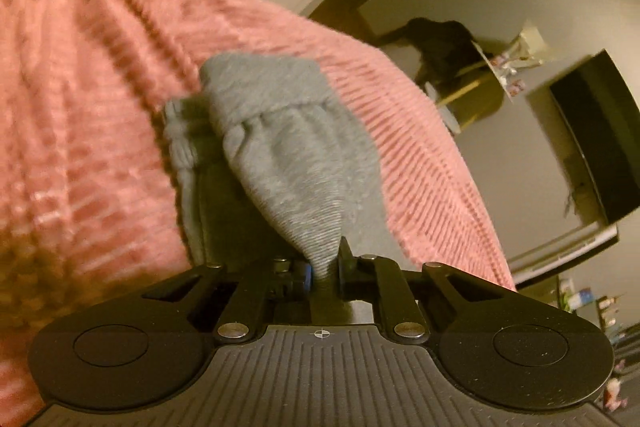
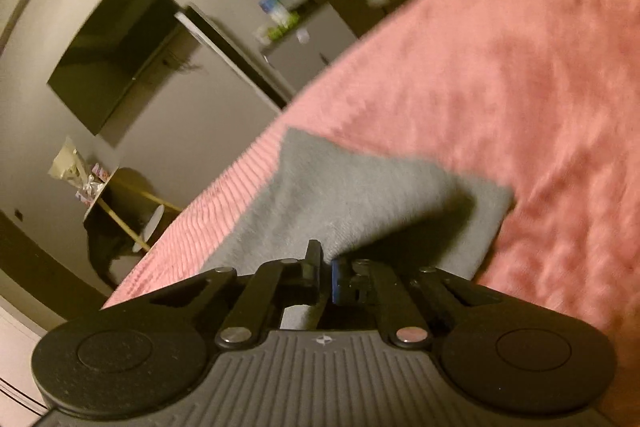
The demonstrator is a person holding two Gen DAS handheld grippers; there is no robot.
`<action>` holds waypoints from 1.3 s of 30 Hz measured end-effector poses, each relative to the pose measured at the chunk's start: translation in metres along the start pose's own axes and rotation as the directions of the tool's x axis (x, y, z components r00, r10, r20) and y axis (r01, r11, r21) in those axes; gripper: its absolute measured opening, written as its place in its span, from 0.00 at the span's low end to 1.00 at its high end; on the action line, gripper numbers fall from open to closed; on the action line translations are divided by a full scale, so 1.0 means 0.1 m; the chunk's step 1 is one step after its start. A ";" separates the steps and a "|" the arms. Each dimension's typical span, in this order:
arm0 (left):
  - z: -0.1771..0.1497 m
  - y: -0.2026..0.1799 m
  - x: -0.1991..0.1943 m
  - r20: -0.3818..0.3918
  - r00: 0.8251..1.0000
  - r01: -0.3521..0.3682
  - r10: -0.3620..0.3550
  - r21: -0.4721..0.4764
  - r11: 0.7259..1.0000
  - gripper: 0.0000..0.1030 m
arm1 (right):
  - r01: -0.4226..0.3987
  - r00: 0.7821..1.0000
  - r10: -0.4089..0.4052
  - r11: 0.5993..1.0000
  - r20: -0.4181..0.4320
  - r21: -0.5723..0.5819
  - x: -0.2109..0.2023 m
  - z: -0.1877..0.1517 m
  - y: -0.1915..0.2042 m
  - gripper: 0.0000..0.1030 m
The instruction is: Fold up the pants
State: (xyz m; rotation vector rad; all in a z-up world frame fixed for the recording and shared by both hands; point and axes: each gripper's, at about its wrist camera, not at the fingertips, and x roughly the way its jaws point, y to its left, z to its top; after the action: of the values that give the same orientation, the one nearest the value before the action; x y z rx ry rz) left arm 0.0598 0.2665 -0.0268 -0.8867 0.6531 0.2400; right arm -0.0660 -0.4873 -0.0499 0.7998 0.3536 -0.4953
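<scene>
Left wrist view: the left gripper (image 1: 325,265) is pinching a gathered bunch of the grey pants (image 1: 280,147), near the elastic waistband, above the pink ribbed bedspread (image 1: 88,75). In the right wrist view, the right gripper (image 2: 326,277) is pressed together on a flat grey edge of the same garment, which spreads far over the bed. The fabric looks soft, light and floppy; I'd judge hems and waistband the surest holds, since anything unsupported will sag.
</scene>
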 end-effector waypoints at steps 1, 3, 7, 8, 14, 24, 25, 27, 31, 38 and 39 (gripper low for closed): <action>-0.01 0.01 0.00 -0.002 1.000 -0.016 0.016 0.019 1.000 0.13 | 0.012 1.000 -0.012 1.000 -0.001 -0.010 -0.02 -0.02 -0.02 0.04; -0.06 0.01 0.14 -0.034 0.994 -0.100 0.103 0.079 0.992 0.14 | 0.077 0.995 -0.079 0.997 -0.063 -0.025 0.09 -0.10 -0.10 0.05; -0.18 0.00 0.12 0.009 0.974 -0.226 0.227 0.140 0.964 0.42 | 0.127 0.983 -0.128 0.992 -0.130 -0.017 0.20 -0.15 -0.23 0.08; -0.19 -0.04 0.04 0.053 0.967 -0.256 0.251 0.150 0.955 0.55 | 0.121 0.987 -0.120 0.993 -0.111 0.004 0.15 -0.12 -0.25 0.14; -0.28 -0.40 -0.37 0.262 0.924 -0.335 0.280 0.198 0.921 0.80 | 0.223 0.974 -0.224 0.974 -0.018 -0.045 -0.01 0.03 -0.16 0.25; -0.94 -1.43 0.35 0.078 0.996 -0.075 0.046 0.430 0.900 0.88 | -0.011 0.999 -0.005 0.953 -0.052 -0.304 0.05 -0.46 0.95 0.35; -0.99 -1.53 0.44 0.068 0.997 -0.064 0.037 0.457 0.887 0.87 | -0.051 0.996 0.024 0.946 -0.088 -0.321 0.10 -0.56 1.05 0.36; -1.08 -1.69 0.67 0.055 0.998 -0.056 0.033 0.522 0.851 0.84 | -0.121 0.984 0.066 0.928 -0.165 -0.352 0.23 -0.80 1.24 0.36; -1.22 -1.76 1.20 0.034 0.992 -0.113 0.118 0.621 0.775 0.57 | -0.144 0.958 0.036 0.920 -0.286 -0.365 0.51 -1.17 1.33 0.37; -1.29 -1.66 1.73 0.132 0.963 -0.260 0.233 0.670 0.696 0.99 | -0.164 0.948 0.061 0.935 -0.313 -0.313 0.58 -1.16 1.21 0.39; -1.20 -1.62 1.72 0.103 0.968 -0.242 0.229 0.627 0.741 0.99 | -0.169 0.947 0.064 0.934 -0.315 -0.316 0.56 -1.17 1.22 0.42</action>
State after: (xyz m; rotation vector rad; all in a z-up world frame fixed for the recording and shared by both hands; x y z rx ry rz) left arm 0.2161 0.0600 -0.0838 -0.1373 0.7647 0.2308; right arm 0.0342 -0.3427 -0.0806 0.5527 0.6512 -0.1874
